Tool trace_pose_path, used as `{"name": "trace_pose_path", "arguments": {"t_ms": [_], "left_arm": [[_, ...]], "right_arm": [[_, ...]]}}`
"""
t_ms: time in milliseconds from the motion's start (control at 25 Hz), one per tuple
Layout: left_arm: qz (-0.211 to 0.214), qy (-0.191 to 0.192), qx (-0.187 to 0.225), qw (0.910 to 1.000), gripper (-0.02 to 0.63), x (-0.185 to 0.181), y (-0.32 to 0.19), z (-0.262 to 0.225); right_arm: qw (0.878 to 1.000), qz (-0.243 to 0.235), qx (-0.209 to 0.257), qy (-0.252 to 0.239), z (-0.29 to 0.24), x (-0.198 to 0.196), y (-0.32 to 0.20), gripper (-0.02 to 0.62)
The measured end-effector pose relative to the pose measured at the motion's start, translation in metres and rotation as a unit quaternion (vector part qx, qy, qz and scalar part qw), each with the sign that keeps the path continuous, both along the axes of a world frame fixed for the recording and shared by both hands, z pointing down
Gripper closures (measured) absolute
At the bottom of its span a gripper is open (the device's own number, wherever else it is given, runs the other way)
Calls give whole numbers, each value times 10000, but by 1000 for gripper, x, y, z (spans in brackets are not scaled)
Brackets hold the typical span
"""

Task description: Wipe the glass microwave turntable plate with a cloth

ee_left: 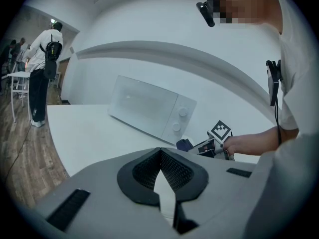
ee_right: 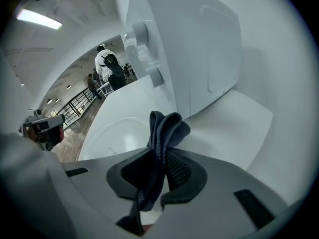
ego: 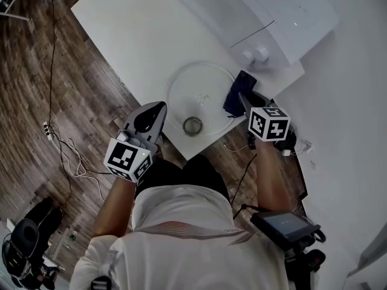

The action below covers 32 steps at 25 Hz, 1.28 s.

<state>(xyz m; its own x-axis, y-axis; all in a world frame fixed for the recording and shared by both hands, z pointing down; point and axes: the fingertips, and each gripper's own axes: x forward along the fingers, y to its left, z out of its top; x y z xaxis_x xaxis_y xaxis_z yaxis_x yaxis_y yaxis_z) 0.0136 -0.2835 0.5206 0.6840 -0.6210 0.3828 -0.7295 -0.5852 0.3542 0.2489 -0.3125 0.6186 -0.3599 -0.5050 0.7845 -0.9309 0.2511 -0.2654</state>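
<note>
The round glass turntable plate (ego: 199, 84) lies flat on the white table (ego: 133, 29), in front of the microwave. A small dark ring (ego: 193, 125) rests on its near part. My right gripper (ego: 242, 96) is shut on a dark blue cloth (ego: 237, 90) at the plate's right rim; in the right gripper view the cloth (ee_right: 167, 126) sticks up from the right gripper (ee_right: 160, 156), above the plate (ee_right: 112, 136). My left gripper (ego: 158, 109) hovers at the plate's left near edge. Seen in its own view, the left gripper (ee_left: 160, 152) is shut with nothing held.
A white microwave (ego: 284, 11) with two knobs stands at the table's far right, close behind the cloth. The table's near edge runs just under both grippers. Cables (ego: 60, 147) trail over the wooden floor at left. People stand far off in the room (ee_left: 42, 68).
</note>
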Motion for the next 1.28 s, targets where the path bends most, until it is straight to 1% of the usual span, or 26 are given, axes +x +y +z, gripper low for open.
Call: {"name": "trace_pose_path", "arguments": {"t_ms": [160,280,320,400,520,560,600,680,800,920,1080,1200,1280], "left_arm": [[11,5,2,10000,595,0,-1,-1],[3,0,14,10000,595,-3,-1,-3],[-9,-4,23,10000,595,-4,-1,-4],[-43,-13,48,10000,595,-9,-3,-5],[-112,-10,65,9999,595,-23,-7,-6],[-130,-9,65,9999,595,-28,-8,-7],[-145,-11,68,9999,595,-32,-9,-8],[-179,-21,76,9998,595,-37,-8,-8],[-245,-46,73,9997,595,-44,-5,-7],[-325,-75,53,9994,595,-53,-1,-5],[-427,-111,-14,9990,595,-70,5,-1],[-470,-100,-61,9988,595,-80,9,1],[-491,-84,-93,9987,595,-84,11,2]], "right_arm": [[9999,54,79,134,-5,6,3,534],[9995,90,296,18,-23,1,4,534],[9988,89,478,-91,-36,-5,4,534],[9935,68,1057,-407,-71,-20,2,534],[9753,-60,1997,-942,-125,-58,3,534],[9698,-143,2183,-1081,-137,-72,6,534],[9659,-233,2275,-1212,-145,-86,10,534],[9627,-414,2220,-1488,-148,-113,19,534],[9622,-676,1901,-1831,-135,-152,29,534],[9629,-935,1540,-2007,-116,-189,33,534],[9658,-1157,968,-2108,-88,-230,37,534],[9701,-1176,606,-2034,-69,-244,38,534],[9737,-1126,384,-1942,-54,-247,39,534]]}}
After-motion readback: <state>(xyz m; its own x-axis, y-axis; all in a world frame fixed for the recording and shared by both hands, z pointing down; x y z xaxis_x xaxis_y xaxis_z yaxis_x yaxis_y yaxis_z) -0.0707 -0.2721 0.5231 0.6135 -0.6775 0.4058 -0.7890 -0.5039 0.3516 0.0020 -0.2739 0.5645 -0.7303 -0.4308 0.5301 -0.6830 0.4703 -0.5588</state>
